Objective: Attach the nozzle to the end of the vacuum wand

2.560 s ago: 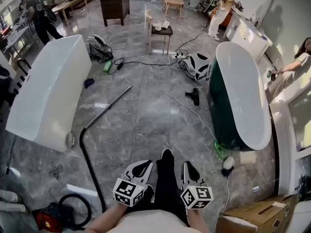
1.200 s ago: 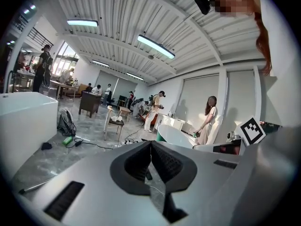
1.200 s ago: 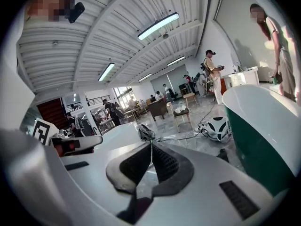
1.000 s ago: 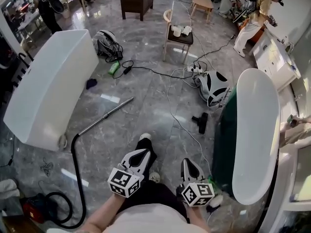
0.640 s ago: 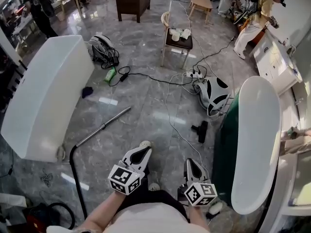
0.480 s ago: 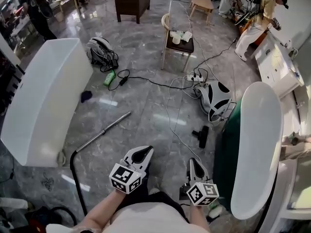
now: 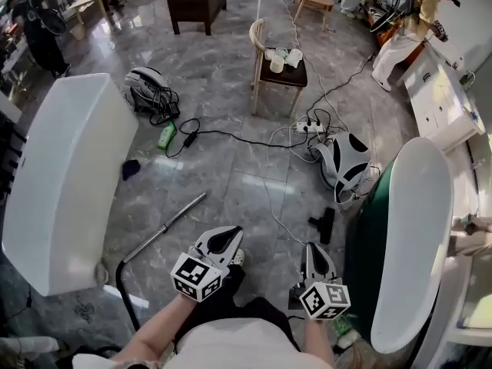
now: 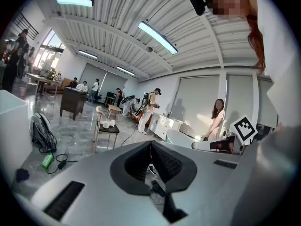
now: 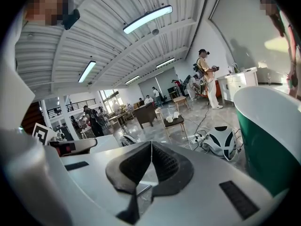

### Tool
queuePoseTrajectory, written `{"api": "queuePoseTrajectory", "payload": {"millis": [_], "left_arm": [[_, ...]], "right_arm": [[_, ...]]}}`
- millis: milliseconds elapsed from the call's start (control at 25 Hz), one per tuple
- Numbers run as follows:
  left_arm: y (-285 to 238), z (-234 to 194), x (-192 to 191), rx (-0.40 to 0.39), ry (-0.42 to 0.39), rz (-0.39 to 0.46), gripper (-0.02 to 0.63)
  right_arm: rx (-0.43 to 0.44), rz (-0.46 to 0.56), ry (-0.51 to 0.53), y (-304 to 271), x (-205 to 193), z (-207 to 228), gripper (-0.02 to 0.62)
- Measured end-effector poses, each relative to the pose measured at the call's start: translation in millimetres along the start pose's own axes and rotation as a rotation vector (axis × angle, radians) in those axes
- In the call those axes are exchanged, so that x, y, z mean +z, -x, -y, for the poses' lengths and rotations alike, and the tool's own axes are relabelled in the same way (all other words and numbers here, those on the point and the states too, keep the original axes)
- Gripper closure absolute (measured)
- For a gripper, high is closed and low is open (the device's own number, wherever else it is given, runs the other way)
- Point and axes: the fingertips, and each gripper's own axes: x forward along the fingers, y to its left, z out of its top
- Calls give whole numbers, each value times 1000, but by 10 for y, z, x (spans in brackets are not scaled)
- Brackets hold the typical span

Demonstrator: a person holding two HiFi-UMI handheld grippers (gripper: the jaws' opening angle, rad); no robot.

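The black vacuum nozzle (image 7: 324, 225) lies on the grey marble floor beside the green bathtub, ahead of my right gripper (image 7: 314, 254). The silver vacuum wand (image 7: 167, 225) lies slanted on the floor to the left, joined to a black hose (image 7: 123, 283); its free end points up and right. My left gripper (image 7: 217, 241) is held low over the floor right of the wand, shut and empty. My right gripper is also shut with nothing in it. In the left gripper view the nozzle (image 8: 155, 189) shows through the gap under the shut jaws; in the right gripper view the wand's tip (image 9: 144, 189) shows likewise.
A white bathtub (image 7: 65, 167) stands at the left, a green and white one (image 7: 407, 237) at the right. Cables (image 7: 269, 141), a power strip, a white helmet-like shell (image 7: 344, 156), a chair (image 7: 278, 64) and a green bottle (image 7: 166, 135) lie ahead. People work at the back.
I have walked forward: both grippers moved ahead together, still shut, and the nozzle and wand now lie closer to them.
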Motion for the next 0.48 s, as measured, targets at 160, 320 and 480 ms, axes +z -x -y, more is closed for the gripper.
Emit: {"api": "queuePoseTrajectory", "payload": {"millis": [160, 320, 480], "left_arm": [[-147, -213, 101, -13, 9, -1, 597], [-310, -317, 168, -36, -11, 0, 597], [-429, -410, 183, -55, -24, -10, 597]], "right_arm": [[-18, 9, -60, -231, 49, 14, 580], [-37, 15, -39, -376, 114, 91, 580], [-14, 20, -21, -495, 226, 174, 580]]}}
